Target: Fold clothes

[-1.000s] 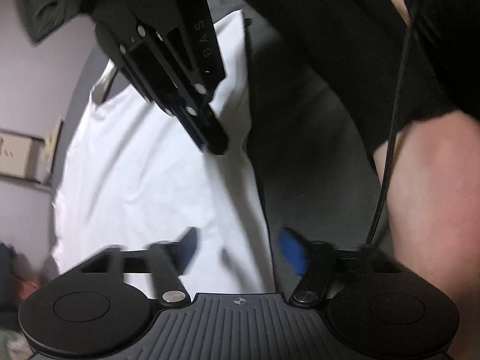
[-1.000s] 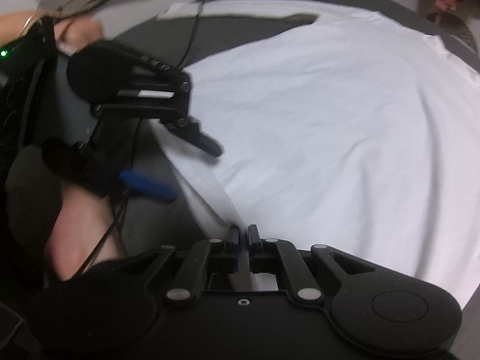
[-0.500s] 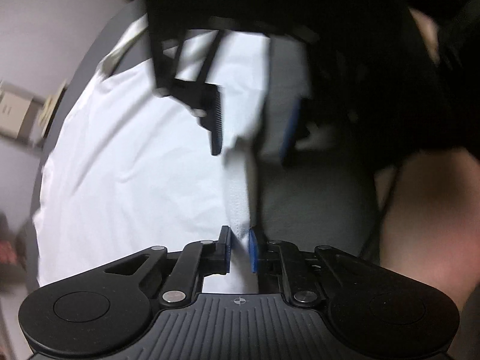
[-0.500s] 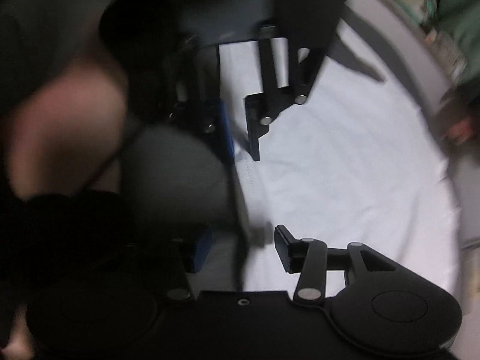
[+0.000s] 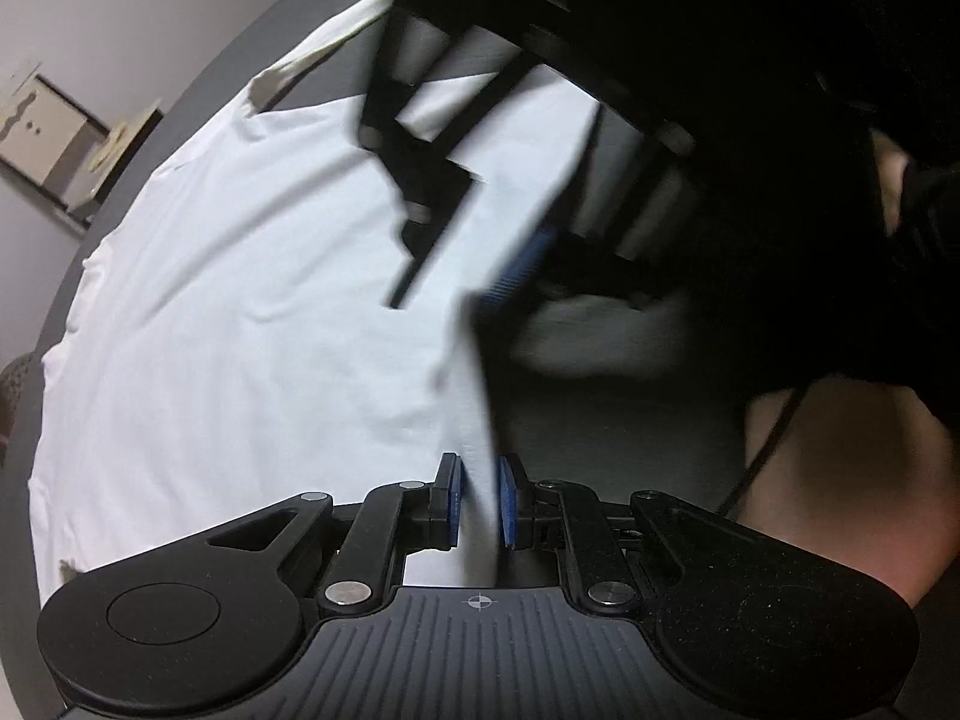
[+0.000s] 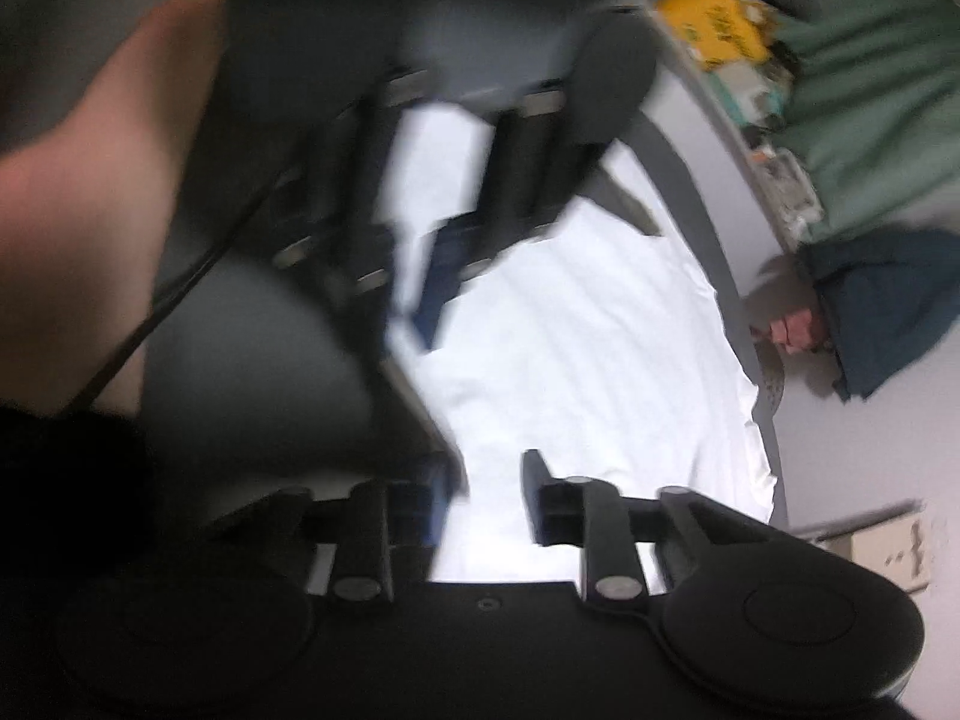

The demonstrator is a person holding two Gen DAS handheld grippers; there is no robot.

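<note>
- The left gripper (image 5: 478,501) pinches the edge of the white shirt (image 5: 252,312) between its blue pads (image 5: 509,504).
- The right gripper (image 6: 483,495) has its fingers apart, just over the same shirt edge.
- The shirt lies flat on the gray table (image 5: 198,90).

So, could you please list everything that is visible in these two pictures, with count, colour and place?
T-shirt: one, white, spread flat on the grey surface.
Surface: one, grey, under the T-shirt.
Cabinet: one, beige, by the wall, far left in the left wrist view.
Cloth: one, green, upper right in the right wrist view.
Garment: one, dark blue, on the floor at right.
Yellow item: one, on a cluttered ledge; too blurred to name.
Cable: one, black, beside the person's forearm.
Forearm: bare, at right.
Left hand-held gripper: black with blue pads, closed on the T-shirt's edge.
Right hand-held gripper: black, open over the T-shirt's edge.
</note>
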